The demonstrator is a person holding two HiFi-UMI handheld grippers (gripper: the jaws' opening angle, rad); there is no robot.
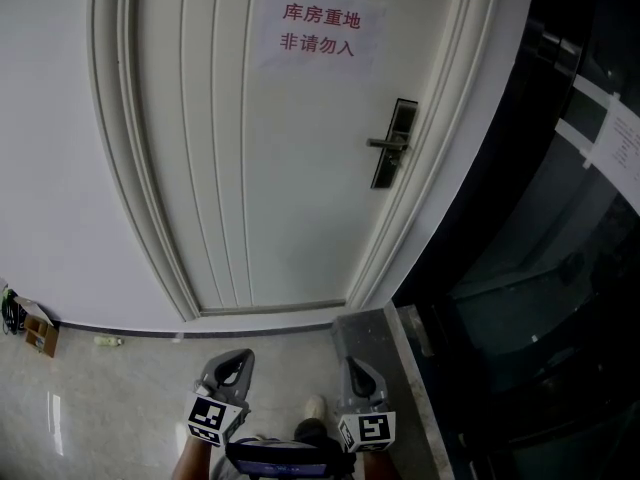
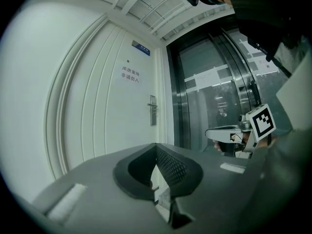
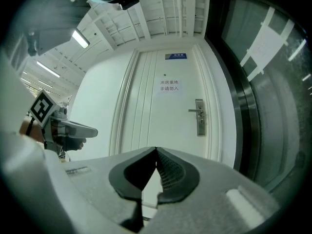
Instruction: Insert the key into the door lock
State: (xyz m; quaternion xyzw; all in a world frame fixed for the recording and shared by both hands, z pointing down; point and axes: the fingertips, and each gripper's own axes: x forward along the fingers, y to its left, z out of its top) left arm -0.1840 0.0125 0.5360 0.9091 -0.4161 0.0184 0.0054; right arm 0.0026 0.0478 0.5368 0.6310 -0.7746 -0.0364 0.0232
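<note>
Left tool has its jaws pinched tip to tip, and nothing shows between them. Right tool is the same, fully closed with no key visible. No view shows the key at all, so where it is can't be told. Both tools are held low and level, side by side, aimed at the door from well back, likely a stand-off pose facing it. The lock sits up on the door's right edge, well apart from both tools. It is a tall dark metal plate with a silver lever handle pointing left; the keyhole is too small to make out. A paper sign hangs above.
</note>
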